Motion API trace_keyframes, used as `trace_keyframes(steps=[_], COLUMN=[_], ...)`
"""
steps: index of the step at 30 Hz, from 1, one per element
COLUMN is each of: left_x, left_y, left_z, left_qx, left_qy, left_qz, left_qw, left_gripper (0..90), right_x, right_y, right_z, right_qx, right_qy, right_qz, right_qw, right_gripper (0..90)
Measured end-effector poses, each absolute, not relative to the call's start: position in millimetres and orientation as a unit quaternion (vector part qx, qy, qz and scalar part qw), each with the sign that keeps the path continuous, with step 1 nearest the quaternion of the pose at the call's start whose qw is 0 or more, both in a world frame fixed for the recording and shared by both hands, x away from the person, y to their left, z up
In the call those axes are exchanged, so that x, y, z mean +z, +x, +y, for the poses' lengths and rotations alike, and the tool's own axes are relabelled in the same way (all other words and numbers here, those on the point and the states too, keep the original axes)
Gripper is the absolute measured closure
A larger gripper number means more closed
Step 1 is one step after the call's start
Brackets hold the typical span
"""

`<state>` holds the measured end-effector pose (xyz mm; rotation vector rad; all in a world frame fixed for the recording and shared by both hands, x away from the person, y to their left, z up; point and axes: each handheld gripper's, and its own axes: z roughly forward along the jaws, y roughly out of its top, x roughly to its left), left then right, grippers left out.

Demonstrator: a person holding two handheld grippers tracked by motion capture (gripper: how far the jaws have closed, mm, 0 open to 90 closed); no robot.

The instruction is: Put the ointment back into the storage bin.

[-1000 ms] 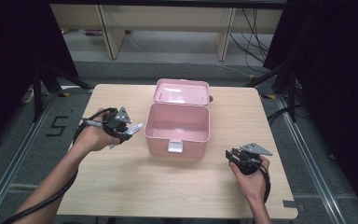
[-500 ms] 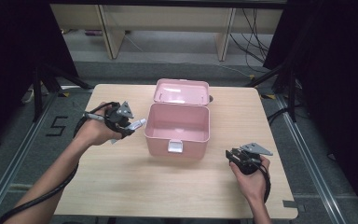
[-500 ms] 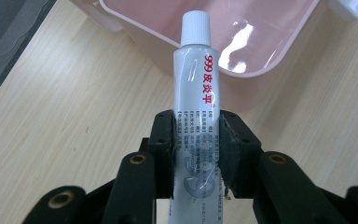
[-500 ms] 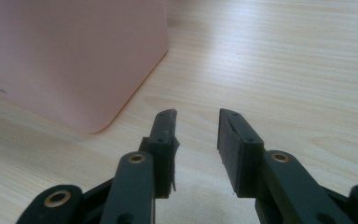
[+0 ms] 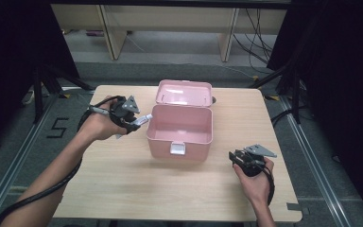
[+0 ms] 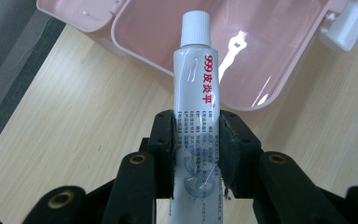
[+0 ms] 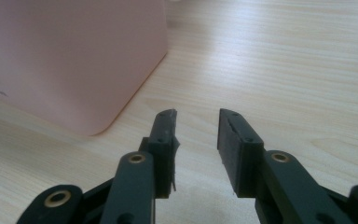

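The left gripper [image 5: 139, 122] is clamped on a white ointment tube [image 6: 196, 98] with red and grey print. Both jaws press the tube's lower half, and its ribbed white cap points away from the hand. In the high view the tube [image 5: 143, 119] is held above the tabletop [image 5: 123, 189] toward its left edge, with the capped end just beside the left wall of the pink plastic box [image 5: 179, 135]. In the left gripper view the cap hangs over the box's bare inside [image 6: 261, 56].

The box stands near the middle of the tabletop, a little toward the far edge. Its hinged lid [image 5: 184, 92] lies thrown back behind it, and a white latch [image 5: 178, 148] sits on its near wall.

The right gripper [image 5: 236, 158] rests low near the tabletop's near right corner, well apart from the tube. Its jaws stand open with nothing between them, aimed toward the box's near right corner [image 7: 74, 70] in the right gripper view.
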<state>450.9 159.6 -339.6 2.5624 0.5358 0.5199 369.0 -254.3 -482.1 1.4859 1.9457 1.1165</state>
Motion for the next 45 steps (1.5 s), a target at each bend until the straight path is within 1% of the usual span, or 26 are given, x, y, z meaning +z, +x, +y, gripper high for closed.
trace_keyframes(steps=[10, 11, 12, 15, 16, 17, 18, 19, 20, 21, 23, 30, 37, 38, 45], left_x=[-337.4, -337.0, -335.8, -335.1, -334.6, -334.5, -334.6, -335.1, -335.0, -334.7, -334.1, -331.6, -330.8, -331.0, -333.2], left_y=[455.0, 455.4, 456.3, 457.8, 458.8, 459.3, 460.1, 460.8, 461.1, 462.1, 462.9, 465.3, 469.1, 469.5, 471.0], left_z=[148.6, 147.4, 146.5, 143.2, 142.3, 141.3, 140.3, 138.8, 138.0, 136.9, 134.2, 123.2, 113.9, 112.4, 103.7], left_qx=[0.184, 0.185, 0.184, 0.189, 0.187, 0.187, 0.186, 0.187, 0.184, 0.185, 0.186, 0.183, 0.184, 0.183, 0.177], left_qy=[0.936, 0.935, 0.937, 0.935, 0.936, 0.936, 0.937, 0.937, 0.937, 0.938, 0.939, 0.941, 0.943, 0.944, 0.946], left_qz=[0.18, 0.178, 0.174, 0.171, 0.168, 0.166, 0.164, 0.162, 0.163, 0.159, 0.155, 0.143, 0.129, 0.127, 0.116], left_qw=[0.24, 0.242, 0.241, 0.248, 0.247, 0.246, 0.246, 0.247, 0.246, 0.245, 0.246, 0.246, 0.244, 0.245, 0.246], left_gripper=[68.2, 68.2, 68.2, 68.2, 68.2, 68.2, 68.2, 68.2, 68.2, 68.2, 68.2, 68.2, 68.2, 68.1, 68.1], right_x=[-481.0, -481.1, -481.2, -481.2, -481.3, -481.2, -481.3, -481.4, -481.3, -481.4, -481.8, -482.4, -482.0, -481.8, -482.0], right_y=[368.2, 368.4, 369.7, 369.7, 368.3, 368.2, 368.2, 369.9, 368.3, 368.3, 370.1, 370.4, 370.2, 368.9, 368.9], right_z=[-255.2, -255.8, -258.3, -258.2, -255.4, -255.1, -255.1, -258.1, -255.0, -255.0, -257.7, -257.7, -257.7, -255.3, -255.1], right_qx=[0.4, 0.398, 0.395, 0.395, 0.4, 0.4, 0.4, 0.396, 0.4, 0.4, 0.397, 0.401, 0.402, 0.404, 0.403], right_qy=[0.539, 0.536, 0.524, 0.524, 0.537, 0.539, 0.539, 0.524, 0.539, 0.539, 0.524, 0.524, 0.524, 0.537, 0.538], right_qz=[0.707, 0.708, 0.715, 0.715, 0.707, 0.706, 0.706, 0.715, 0.706, 0.706, 0.715, 0.712, 0.711, 0.705, 0.704], right_qw=[0.225, 0.228, 0.242, 0.242, 0.226, 0.224, 0.224, 0.242, 0.224, 0.224, 0.24, 0.241, 0.241, 0.229, 0.227], right_gripper=[68.0, 67.9, 68.0, 67.9, 67.9, 68.0, 67.9, 67.9, 67.9, 67.9, 67.9, 67.8, 67.8, 67.8, 67.8])
